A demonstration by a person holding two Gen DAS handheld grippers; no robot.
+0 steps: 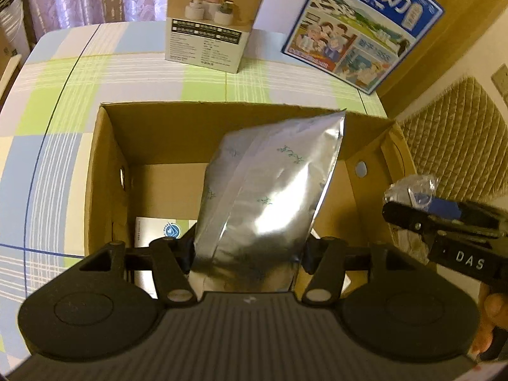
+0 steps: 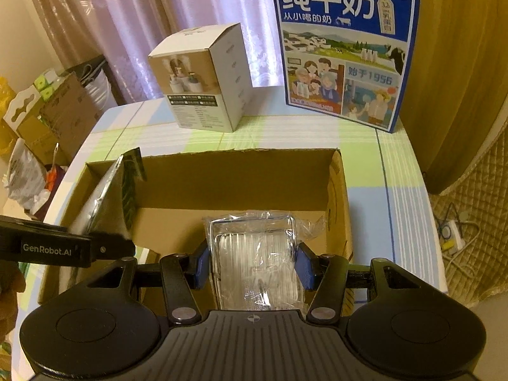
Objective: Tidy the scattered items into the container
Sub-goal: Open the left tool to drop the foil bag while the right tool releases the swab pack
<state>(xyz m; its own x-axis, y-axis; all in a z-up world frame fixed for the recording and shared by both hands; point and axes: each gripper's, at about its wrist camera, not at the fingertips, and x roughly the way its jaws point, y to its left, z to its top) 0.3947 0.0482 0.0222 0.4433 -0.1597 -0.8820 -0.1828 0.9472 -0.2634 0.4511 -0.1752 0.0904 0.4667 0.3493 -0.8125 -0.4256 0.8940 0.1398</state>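
Clamped between the fingers of my left gripper (image 1: 247, 254) is a silver foil pouch (image 1: 270, 190), held upright with its sealed top leaning toward the far right corner of the cardboard box (image 1: 104, 171). Its lower end hangs inside the box opening, above the floor. Beneath it, on the box floor at the near left, lies a white item with a round blue mark (image 1: 165, 231); I cannot tell what it is. My right gripper (image 2: 252, 266) is closed on a clear plastic-wrapped packet (image 2: 257, 254), blue pads (image 2: 301, 266) pressing both its sides. The packet sits over the near right part of the box (image 2: 339, 197), within the opening; whether it touches the floor I cannot tell. From the left camera, the right gripper (image 1: 412, 212) appears at the right edge, just beside the box's right wall, with crinkled wrap showing at its tip. From the right camera, the left gripper (image 2: 104, 247) enters from the left, and the pouch (image 2: 104, 197) is seen edge-on over the box's left side. The box rests on a checked tablecloth (image 2: 365, 146). Behind it, well apart, stand a white product carton (image 2: 203, 79) and a blue milk carton (image 2: 343, 47), both upright near the table's far edge. A curtain (image 2: 127, 16) hangs beyond.
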